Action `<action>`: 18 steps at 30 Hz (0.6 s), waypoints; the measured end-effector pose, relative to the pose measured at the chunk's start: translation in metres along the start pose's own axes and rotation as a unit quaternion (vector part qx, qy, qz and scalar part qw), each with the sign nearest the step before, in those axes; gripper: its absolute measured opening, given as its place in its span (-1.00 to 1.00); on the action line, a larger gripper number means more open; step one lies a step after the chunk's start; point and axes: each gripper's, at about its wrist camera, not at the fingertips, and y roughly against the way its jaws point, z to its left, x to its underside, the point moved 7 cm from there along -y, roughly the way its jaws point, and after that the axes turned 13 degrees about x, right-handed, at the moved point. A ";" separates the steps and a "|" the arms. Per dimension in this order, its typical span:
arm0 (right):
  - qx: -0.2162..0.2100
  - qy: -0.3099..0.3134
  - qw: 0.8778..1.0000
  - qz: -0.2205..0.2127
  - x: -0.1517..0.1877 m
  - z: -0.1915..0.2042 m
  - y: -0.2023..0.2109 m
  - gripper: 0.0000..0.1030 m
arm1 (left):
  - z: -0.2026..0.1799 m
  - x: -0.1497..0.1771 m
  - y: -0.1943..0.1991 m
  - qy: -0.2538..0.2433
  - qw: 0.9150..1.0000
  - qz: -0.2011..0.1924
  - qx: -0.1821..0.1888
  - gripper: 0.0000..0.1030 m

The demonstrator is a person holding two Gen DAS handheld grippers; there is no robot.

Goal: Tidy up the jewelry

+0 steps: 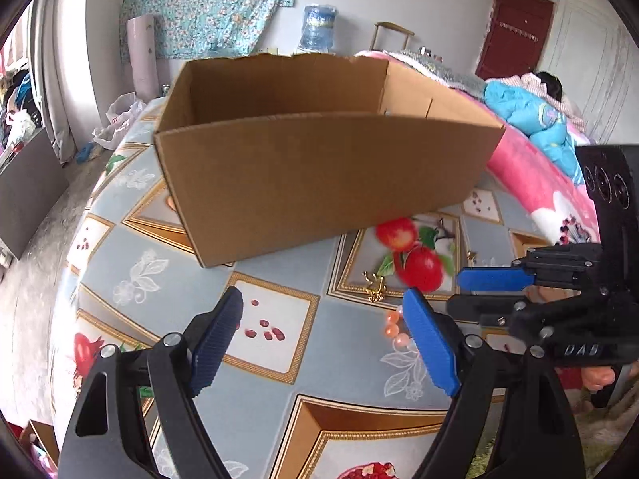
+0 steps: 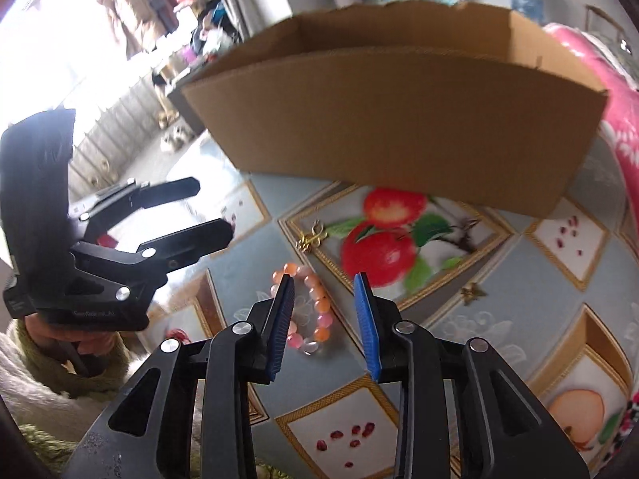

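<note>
The step in hand looked like the first pickup. The right claw (image 2: 324,325) hung wide open and empty at lower centre of its view, straddling the pink-and-orange beaded bracelet (image 2: 315,311) on the fruit-patterned counter (image 2: 499,307). The left claw (image 1: 319,339) was also wide open, holding nothing. Next it needed lowering and closing on the beads, then a lift to the open brown cardboard box (image 2: 399,127). The small gold ornament (image 2: 311,237) was probably an earring; the box's floor was hidden.

Right tool (image 2: 324,327) partly hides the bracelet (image 2: 315,311).
</note>
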 end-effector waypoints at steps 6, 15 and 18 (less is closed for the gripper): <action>0.014 0.034 0.999 0.036 -0.001 0.014 -0.023 -0.75 | -0.019 -0.002 -0.021 -0.031 0.998 0.017 0.046 -0.03; 0.004 0.015 0.998 0.055 0.009 0.007 -0.012 -0.85 | -0.026 0.000 -0.050 -0.037 0.995 0.058 0.077 -0.59; -0.002 0.007 0.998 0.061 0.015 0.006 -0.006 -0.85 | -0.024 0.003 -0.055 -0.040 0.994 0.070 0.069 -0.64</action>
